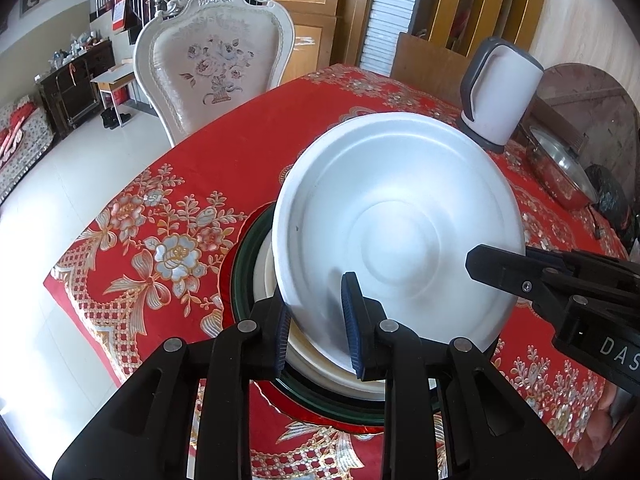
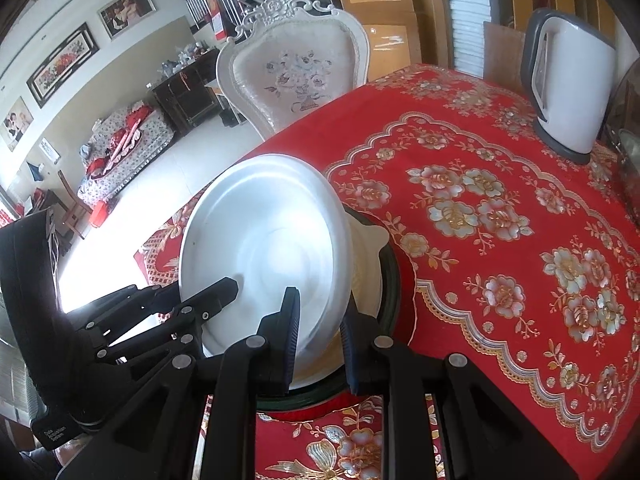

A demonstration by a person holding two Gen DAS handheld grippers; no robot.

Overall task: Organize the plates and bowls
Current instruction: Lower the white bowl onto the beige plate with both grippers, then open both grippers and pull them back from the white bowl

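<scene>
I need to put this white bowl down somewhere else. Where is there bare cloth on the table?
Bare tablecloth lies between the stacked dishes and the kettle, and more toward the chair. It is crowded at the stack, where the left gripper and right gripper both pinch the tilted white bowl, and by the metal pan beyond the kettle.

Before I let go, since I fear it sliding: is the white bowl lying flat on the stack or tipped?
Tipped. The white bowl leans at an angle above the cream plate, both tools gripping its rim.
</scene>
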